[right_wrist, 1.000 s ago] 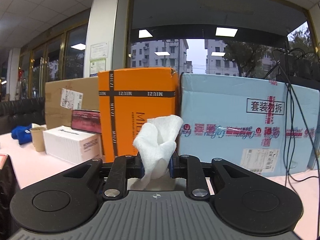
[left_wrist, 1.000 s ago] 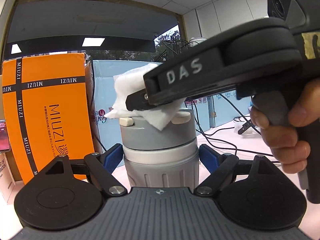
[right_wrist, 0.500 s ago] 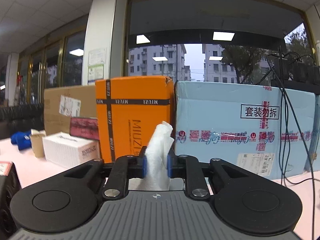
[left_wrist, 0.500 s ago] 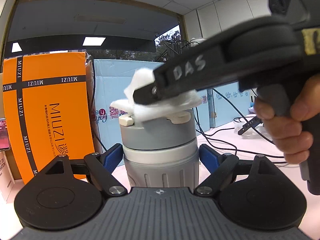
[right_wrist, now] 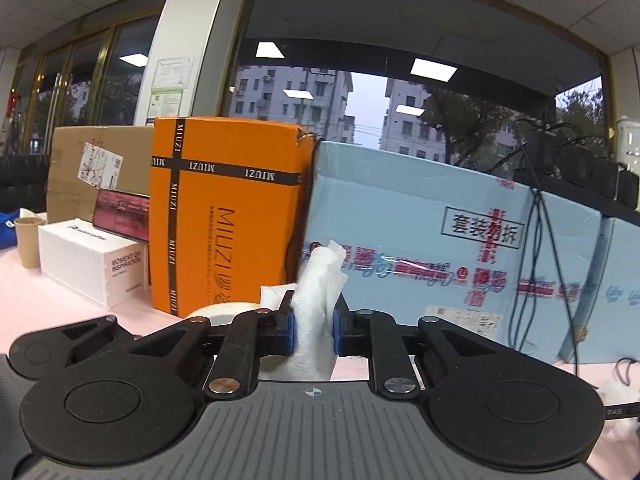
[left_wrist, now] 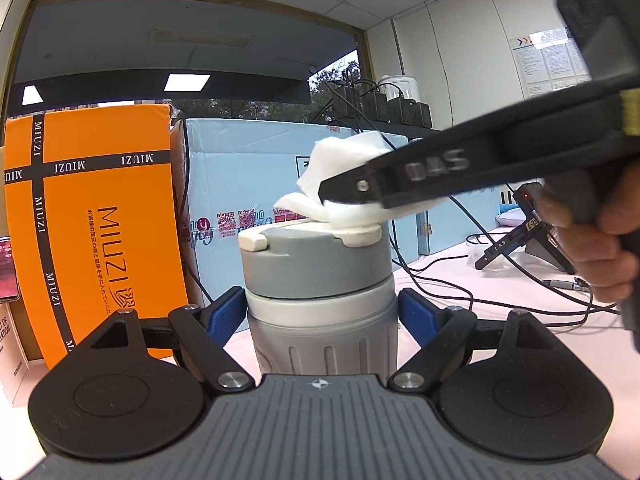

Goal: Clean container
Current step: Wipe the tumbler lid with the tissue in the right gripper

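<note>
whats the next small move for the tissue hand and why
Probably drag the white tissue leftward across the grey lid. The right gripper presses it only on the lid's right edge, while the left gripper braces the container.

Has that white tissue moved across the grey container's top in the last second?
Yes. In the left wrist view the tissue has slid from the left of the container lid towards its right edge.

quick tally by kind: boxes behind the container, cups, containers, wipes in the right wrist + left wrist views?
Boxes: 5 (orange MIUZI carton, pale blue carton, brown cardboard carton, white box, dark red flat box)
Cups: 1 (brown paper cup)
Containers: 1 (grey lidded plastic container)
Wipes: 1 (white tissue wad)
Total: 8
</note>
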Available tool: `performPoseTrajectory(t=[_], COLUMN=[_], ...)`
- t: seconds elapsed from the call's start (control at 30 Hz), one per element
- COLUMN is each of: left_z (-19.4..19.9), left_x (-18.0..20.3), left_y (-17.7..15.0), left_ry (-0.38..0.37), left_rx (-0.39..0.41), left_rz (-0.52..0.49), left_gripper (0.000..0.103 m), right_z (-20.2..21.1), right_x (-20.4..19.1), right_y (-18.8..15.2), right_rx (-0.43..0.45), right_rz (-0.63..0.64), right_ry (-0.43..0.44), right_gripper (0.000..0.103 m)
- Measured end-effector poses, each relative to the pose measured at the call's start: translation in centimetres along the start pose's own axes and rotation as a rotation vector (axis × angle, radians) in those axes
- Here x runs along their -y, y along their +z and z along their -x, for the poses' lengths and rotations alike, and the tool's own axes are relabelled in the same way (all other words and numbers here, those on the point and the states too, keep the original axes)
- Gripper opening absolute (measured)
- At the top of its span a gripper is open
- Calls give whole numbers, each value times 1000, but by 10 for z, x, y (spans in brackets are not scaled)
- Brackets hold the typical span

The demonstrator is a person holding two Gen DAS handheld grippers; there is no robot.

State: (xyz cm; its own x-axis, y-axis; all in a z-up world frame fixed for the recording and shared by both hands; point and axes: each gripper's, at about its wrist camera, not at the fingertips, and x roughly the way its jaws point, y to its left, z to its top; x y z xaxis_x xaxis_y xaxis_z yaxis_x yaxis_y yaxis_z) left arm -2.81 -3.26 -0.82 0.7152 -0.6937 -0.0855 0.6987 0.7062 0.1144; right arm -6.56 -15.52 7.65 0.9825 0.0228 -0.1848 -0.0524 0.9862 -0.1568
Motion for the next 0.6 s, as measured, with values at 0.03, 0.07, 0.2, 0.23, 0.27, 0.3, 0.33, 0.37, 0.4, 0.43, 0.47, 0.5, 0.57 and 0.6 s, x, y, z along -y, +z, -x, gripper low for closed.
performPoseTrajectory(t=[0.03,0.07,0.2,0.23,0.27,0.3,0.33,0.37,0.4,0.43,0.47,0.5,0.57,0.6], left_z=[0,1,0,1,5,6,6,6,6,6,6,6,7,7], left_x=[0,1,0,0,2,2,3,3,3,3,3,3,4,5], left_y=[0,0,0,0,-1,-1,-1,-2,-2,-2,-2,-2,-2,-2], left_ry=[0,0,0,0,0,0,0,0,0,0,0,-1,-1,-1], left_rx=[0,1,1,1,1,1,0,0,0,0,-1,-1,-1,-1], left_rz=[-2,-3,-3,-2,0,0,0,-1,-2,-2,-1,1,-2,-3], left_gripper=[81,81,81,81,81,81,81,81,81,81,81,81,81,81], right_z=[4,8,16,15,12,9,5,1,-3,-7,-10,-14,-22,-22], right_x=[-1,-2,-11,-15,-19,-21,-21,-21,-21,-21,-21,-21,-21,-20], right_y=[-1,-1,-1,-1,0,1,1,2,2,3,3,4,5,5], right_rx=[1,2,10,11,12,12,11,11,10,9,9,8,6,5], right_rz=[7,14,24,31,42,48,46,44,42,40,38,36,32,31], right_ry=[6,12,64,78,85,85,81,77,72,68,64,60,52,44], right_gripper=[16,16,16,16,16,16,16,16,16,16,16,16,16,16])
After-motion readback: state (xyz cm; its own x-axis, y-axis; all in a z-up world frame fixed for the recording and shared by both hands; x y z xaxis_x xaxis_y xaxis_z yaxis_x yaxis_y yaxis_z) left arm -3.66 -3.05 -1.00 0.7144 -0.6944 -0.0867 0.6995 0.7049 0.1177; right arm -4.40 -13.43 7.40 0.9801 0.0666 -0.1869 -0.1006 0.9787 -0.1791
